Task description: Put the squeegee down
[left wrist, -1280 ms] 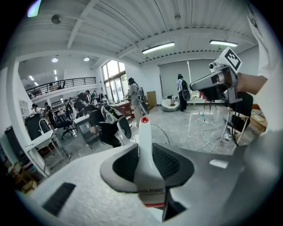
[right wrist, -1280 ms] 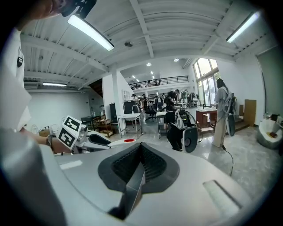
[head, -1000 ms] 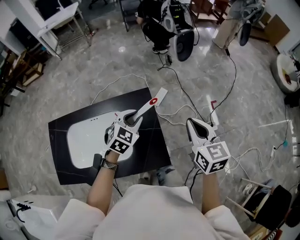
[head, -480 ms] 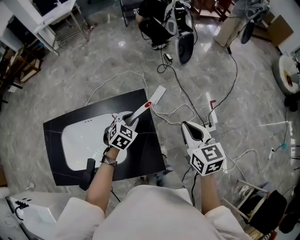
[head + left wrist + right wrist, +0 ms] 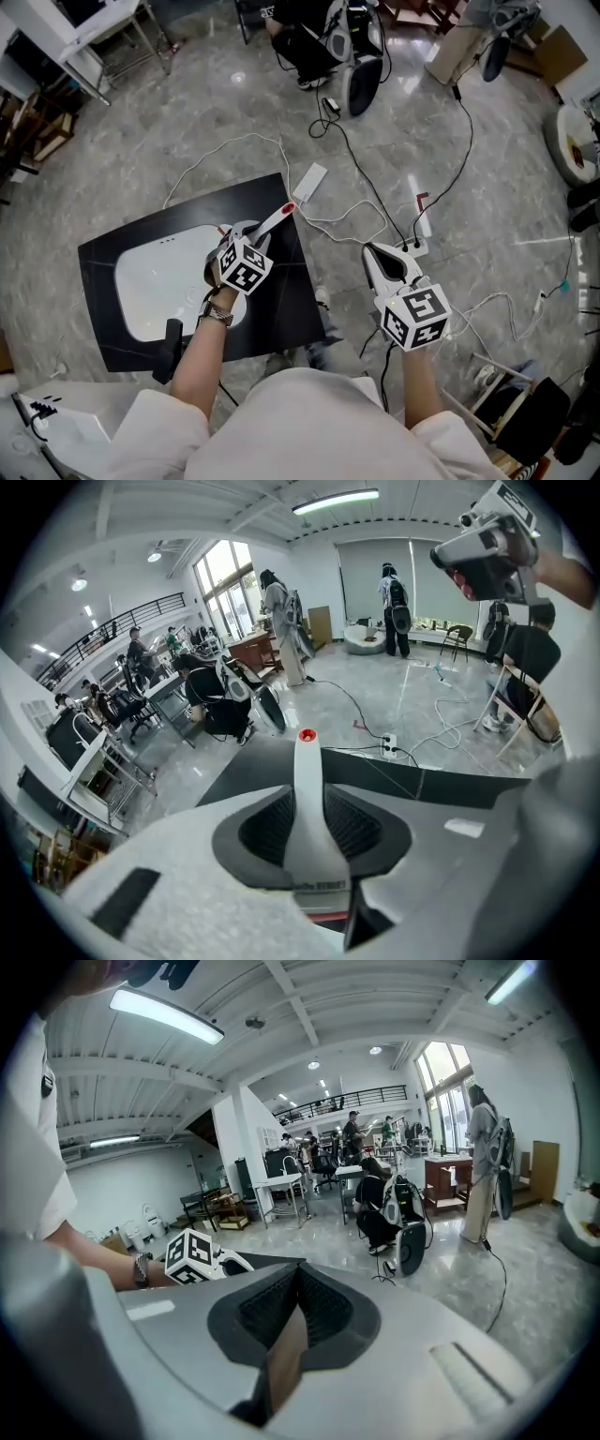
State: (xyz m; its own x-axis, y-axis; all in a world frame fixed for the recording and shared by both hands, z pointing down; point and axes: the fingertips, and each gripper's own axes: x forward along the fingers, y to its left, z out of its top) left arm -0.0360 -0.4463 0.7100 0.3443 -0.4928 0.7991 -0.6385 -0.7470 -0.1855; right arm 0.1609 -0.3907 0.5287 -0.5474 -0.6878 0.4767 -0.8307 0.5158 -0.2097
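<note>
The squeegee [image 5: 307, 789] has a white handle with a red dot at its tip [image 5: 288, 208]. My left gripper [image 5: 251, 236] is shut on that handle, jaws [image 5: 306, 810] pressing it from both sides, the tip pointing away and to the right. The blade end is hidden under the gripper. The gripper hangs over the right edge of a white rounded panel [image 5: 159, 281] on a black tabletop [image 5: 291, 300]. My right gripper [image 5: 386, 260] hovers over the floor to the right of the table, jaws [image 5: 292, 1312] together with nothing between them.
White cables and a power strip [image 5: 419, 246] lie on the grey floor right of the table. A white flat piece [image 5: 310, 177] lies past the table's far corner. A black object [image 5: 170, 345] sits at the table's near edge. Chairs and people stand farther off.
My left gripper has sunk toward the tabletop with the squeegee, its tip now over the table's right edge. The right gripper has dropped a little.
</note>
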